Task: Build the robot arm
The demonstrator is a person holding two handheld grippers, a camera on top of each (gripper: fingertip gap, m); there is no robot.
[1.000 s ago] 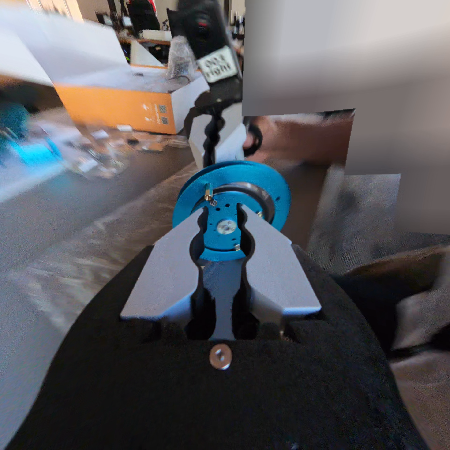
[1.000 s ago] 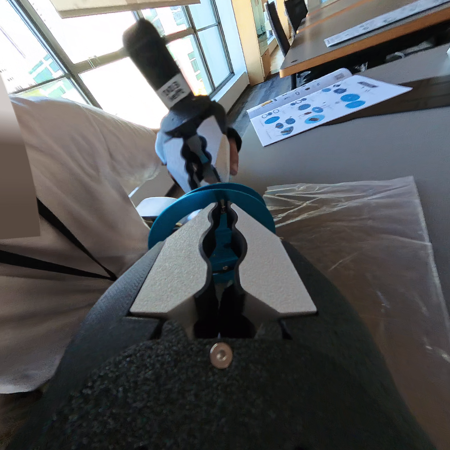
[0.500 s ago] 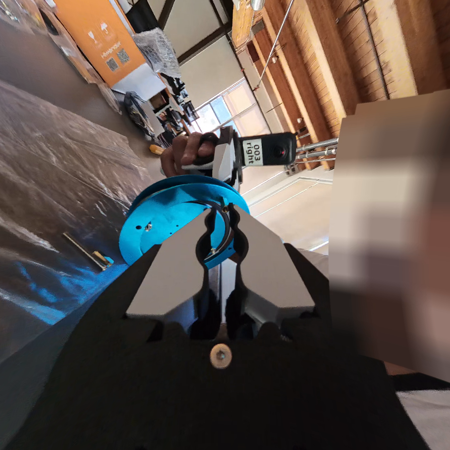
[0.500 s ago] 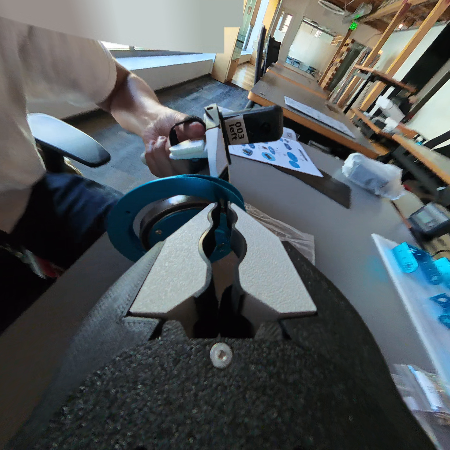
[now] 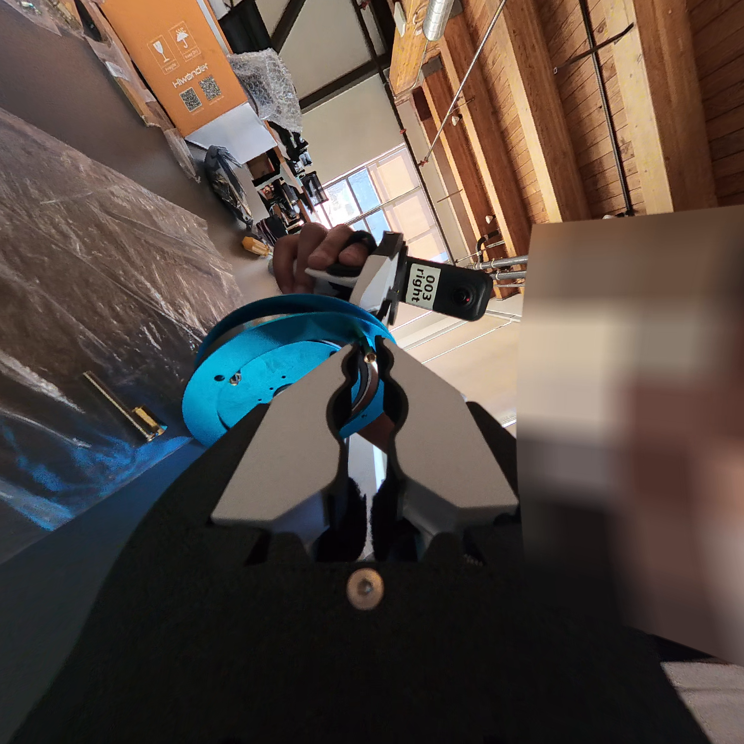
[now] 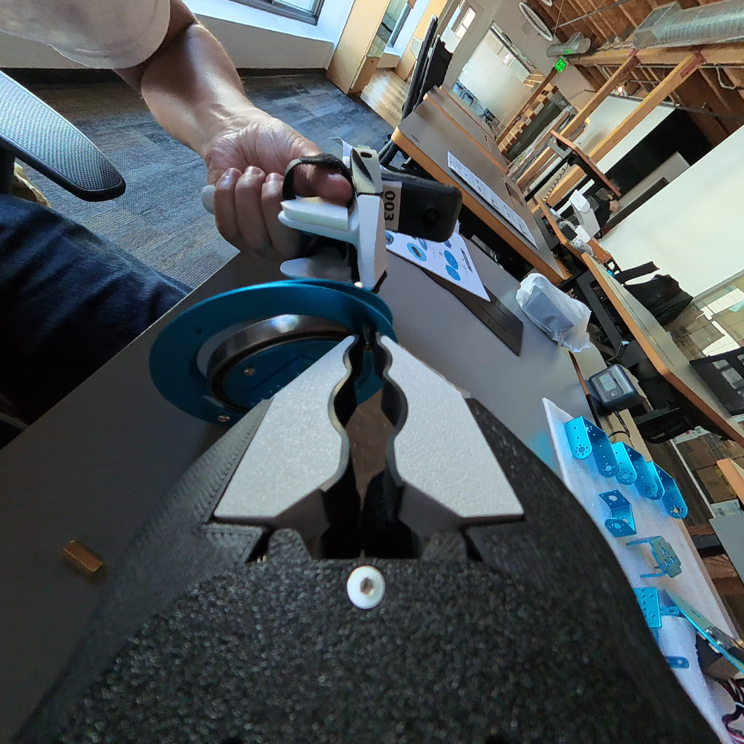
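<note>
Gripping opposite edges of the round blue metal turntable assembly (image 5: 257,378), left gripper (image 5: 364,350) and right gripper (image 6: 367,340) are each clamped on its rim above the grey table (image 6: 80,463).

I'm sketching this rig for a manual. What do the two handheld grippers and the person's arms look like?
Both grippers, left gripper and right gripper, have pale grey wedge-shaped fingers with wavy black-lined inner edges, on a textured black body with one silver screw. Each has a white handle, a black finger strap and a labelled black camera. A light short sleeve shows.
</note>
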